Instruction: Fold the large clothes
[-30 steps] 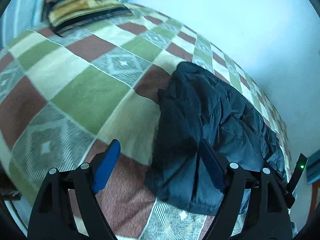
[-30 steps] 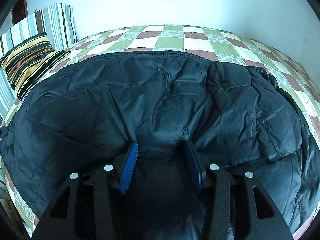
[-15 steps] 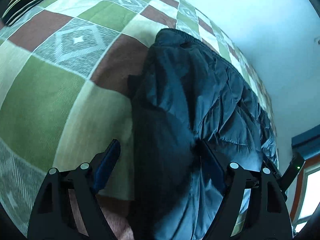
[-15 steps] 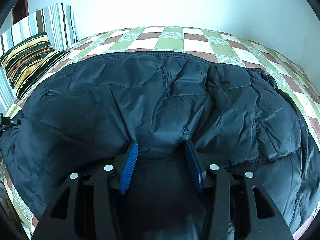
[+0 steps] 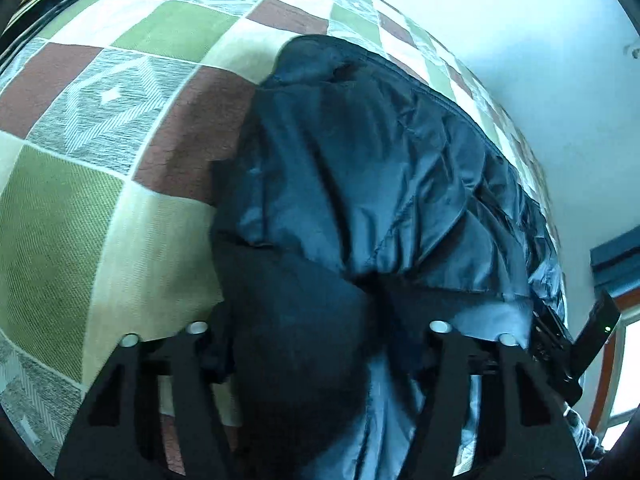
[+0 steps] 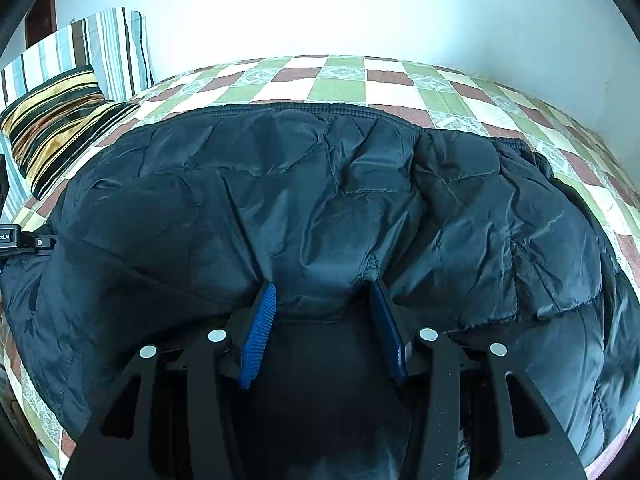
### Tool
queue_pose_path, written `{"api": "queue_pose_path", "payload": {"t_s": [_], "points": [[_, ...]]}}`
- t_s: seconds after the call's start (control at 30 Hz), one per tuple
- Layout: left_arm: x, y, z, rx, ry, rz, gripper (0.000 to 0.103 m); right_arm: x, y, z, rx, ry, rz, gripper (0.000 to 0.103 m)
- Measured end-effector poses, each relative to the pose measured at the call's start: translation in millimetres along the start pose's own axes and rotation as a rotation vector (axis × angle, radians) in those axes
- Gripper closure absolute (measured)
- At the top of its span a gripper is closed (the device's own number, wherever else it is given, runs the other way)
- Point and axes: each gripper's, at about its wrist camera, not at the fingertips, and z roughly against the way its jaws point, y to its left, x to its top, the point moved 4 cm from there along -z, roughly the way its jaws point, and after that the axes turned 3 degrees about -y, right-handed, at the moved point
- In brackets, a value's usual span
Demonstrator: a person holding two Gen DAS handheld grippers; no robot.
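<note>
A dark navy quilted jacket (image 6: pixel 320 200) lies spread across a checked bedspread (image 6: pixel 344 88); it also shows in the left wrist view (image 5: pixel 380 184). My left gripper (image 5: pixel 316 312) is pushed onto the jacket's near end, its jaws wide apart with a dark fold bulging between them; the pads are buried in cloth. My right gripper (image 6: pixel 324 296) sits at the jacket's near edge, its blue pads (image 6: pixel 260 332) spread apart with fabric lying between them. The left gripper's body shows at the left edge of the right wrist view (image 6: pixel 16 236).
Striped pillows (image 6: pixel 60 120) stand at the head of the bed on the left. A pale wall (image 6: pixel 320 8) runs behind the bed. The bedspread (image 5: pixel 100 140) lies bare left of the jacket. A window frame (image 5: pixel 612 360) is at the right.
My left gripper has moved forward and down onto the jacket's end, so cloth now fills the gap between its jaws. The right gripper has stayed in place.
</note>
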Motion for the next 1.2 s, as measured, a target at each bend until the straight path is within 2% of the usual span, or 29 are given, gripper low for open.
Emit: {"api": "queue_pose_path", "payload": {"t_s": [0.07, 0.13, 0.23, 0.33, 0.43, 0.63, 0.97, 1.2], "points": [[1, -4, 0, 0.001, -0.002, -0.018, 0.054, 0, 0, 0, 0.000, 0.000, 0.001, 0.054], [1, -7, 2, 0.002, -0.007, -0.037, 0.069, 0, 0, 0, -0.001, -0.001, 0.002, 0.054], [1, -17, 12, 0.000, -0.027, -0.068, 0.082, 0, 0, 0, -0.005, -0.001, 0.004, 0.054], [2, -35, 29, 0.002, -0.060, -0.103, 0.085, 0, -1, -1, -0.011, -0.001, 0.009, 0.054], [4, -56, 48, -0.032, -0.102, -0.146, 0.087, 0, 0, -2, -0.013, -0.002, 0.012, 0.054], [7, -122, 77, -0.133, -0.156, -0.239, 0.088, 0, 1, -3, -0.016, 0.001, 0.020, 0.054], [-11, -224, 74, -0.215, -0.161, -0.380, 0.089, 0, 1, -6, -0.006, 0.003, 0.019, 0.054], [-20, -262, 59, -0.178, -0.156, -0.458, 0.089, 2, -3, 0, 0.023, -0.003, 0.025, 0.054]]}}
